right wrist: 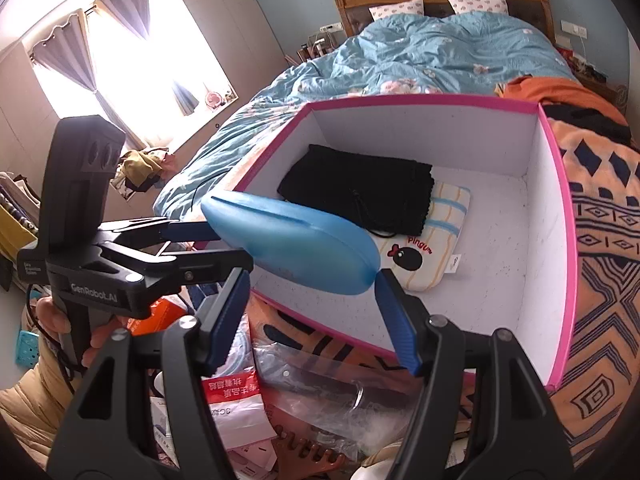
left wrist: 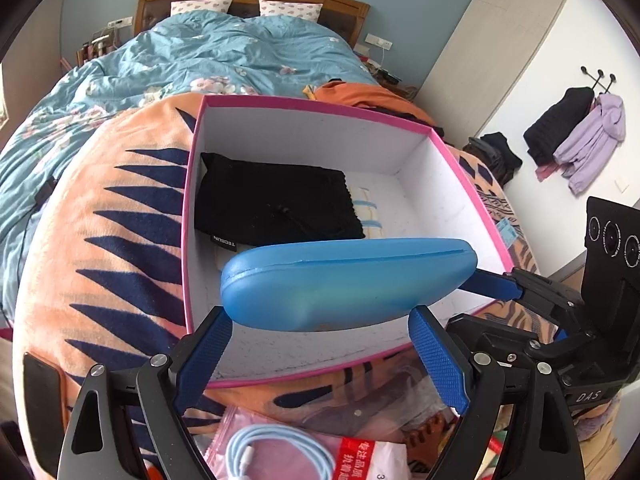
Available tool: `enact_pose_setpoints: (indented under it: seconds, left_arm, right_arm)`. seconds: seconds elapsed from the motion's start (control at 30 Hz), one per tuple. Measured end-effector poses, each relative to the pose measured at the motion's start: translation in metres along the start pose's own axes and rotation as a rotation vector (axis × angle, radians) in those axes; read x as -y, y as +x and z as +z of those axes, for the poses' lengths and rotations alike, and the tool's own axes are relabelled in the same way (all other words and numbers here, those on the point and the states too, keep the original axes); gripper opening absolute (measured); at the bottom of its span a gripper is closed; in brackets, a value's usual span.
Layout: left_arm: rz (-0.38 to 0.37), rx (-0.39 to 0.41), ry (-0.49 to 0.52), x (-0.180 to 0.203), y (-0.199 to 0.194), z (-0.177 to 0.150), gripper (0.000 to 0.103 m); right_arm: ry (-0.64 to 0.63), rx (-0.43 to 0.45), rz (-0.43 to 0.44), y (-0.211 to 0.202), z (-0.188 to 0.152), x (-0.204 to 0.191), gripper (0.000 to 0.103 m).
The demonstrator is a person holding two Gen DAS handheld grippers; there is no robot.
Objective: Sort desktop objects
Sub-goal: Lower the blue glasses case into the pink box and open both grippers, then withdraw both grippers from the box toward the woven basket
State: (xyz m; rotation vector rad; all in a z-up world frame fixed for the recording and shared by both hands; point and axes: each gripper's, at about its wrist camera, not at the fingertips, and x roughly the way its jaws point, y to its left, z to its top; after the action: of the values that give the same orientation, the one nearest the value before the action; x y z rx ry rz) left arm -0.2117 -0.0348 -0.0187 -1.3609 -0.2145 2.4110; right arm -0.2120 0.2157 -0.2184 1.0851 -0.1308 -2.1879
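Note:
A blue hard case (left wrist: pixel 340 280) (right wrist: pixel 296 248) hangs over the near edge of a pink-rimmed white box (left wrist: pixel 312 101) (right wrist: pixel 420 98). My left gripper (left wrist: pixel 320 314) is shut on one end of it, pads against its underside and end. In the right wrist view my right gripper (right wrist: pixel 312 276) is shut on the other end. Each gripper shows in the other's view: the right one's blue finger (left wrist: pixel 494 285) meets the case's far tip, and the left gripper's fingers (right wrist: pixel 192 231) reach its left tip. Inside the box lie a black pouch (left wrist: pixel 272 200) (right wrist: pixel 356 188) and a striped soft pouch (right wrist: pixel 436 248).
The box sits on an orange patterned blanket (left wrist: pixel 100 260) (right wrist: pixel 600 240) over a bed. In front of it lie a bag with a pale blue cable (left wrist: pixel 276 452), a red-and-white packet (right wrist: pixel 232 396), a clear plastic bag (right wrist: pixel 320 376) and a brown comb (right wrist: pixel 308 464). A hand (right wrist: pixel 52 320) holds the left gripper.

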Motion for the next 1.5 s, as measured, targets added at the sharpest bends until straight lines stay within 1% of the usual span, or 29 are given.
enact_pose_setpoints:
  seconds: [0.07, 0.2, 0.3, 0.4, 0.5, 0.57, 0.7, 0.9, 1.13, 1.23, 1.4, 1.5]
  left_arm:
    - [0.009, -0.005, 0.008, 0.001, 0.001, 0.001, 0.091]
    - [0.057, -0.017, 0.025, 0.006, 0.006, 0.003, 0.091]
    - [0.09, -0.034, 0.046, 0.011, 0.009, 0.003, 0.091]
    - [0.076, -0.062, 0.053, 0.014, 0.015, 0.003, 0.091]
    - [0.103, -0.06, 0.064, 0.014, 0.018, 0.0, 0.09]
    - [0.081, -0.06, 0.057, 0.012, 0.018, -0.001, 0.09]
    - [0.055, -0.009, 0.057, 0.009, 0.005, -0.002, 0.09]
    - [0.016, 0.037, 0.043, 0.004, -0.005, -0.002, 0.09]
    - [0.018, 0.088, 0.049, 0.011, -0.013, -0.012, 0.09]
    - [0.032, 0.119, 0.057, 0.017, -0.02, -0.017, 0.09]
    - [0.088, 0.17, 0.09, 0.031, -0.032, -0.028, 0.09]
    - [0.104, 0.185, 0.101, 0.037, -0.038, -0.034, 0.091]
  right_arm:
    - [0.01, -0.013, 0.003, 0.004, 0.0, 0.003, 0.067]
    - [0.035, -0.036, 0.026, 0.009, -0.001, 0.008, 0.067]
    - [0.042, -0.052, 0.022, 0.013, -0.001, 0.012, 0.067]
    - [0.065, -0.067, 0.038, 0.016, -0.001, 0.017, 0.067]
    - [0.074, -0.084, 0.044, 0.02, 0.002, 0.019, 0.067]
    - [0.071, -0.094, 0.037, 0.022, 0.002, 0.019, 0.067]
    - [0.084, -0.09, 0.035, 0.02, 0.003, 0.024, 0.067]
    - [0.102, -0.087, 0.026, 0.019, 0.004, 0.032, 0.067]
    - [0.09, -0.063, 0.049, 0.011, 0.002, 0.026, 0.067]
    - [0.069, -0.046, 0.052, 0.005, 0.001, 0.018, 0.067]
    - [0.045, -0.02, 0.071, -0.006, -0.004, 0.007, 0.067]
    - [0.035, -0.01, 0.081, -0.012, -0.008, 0.002, 0.067]
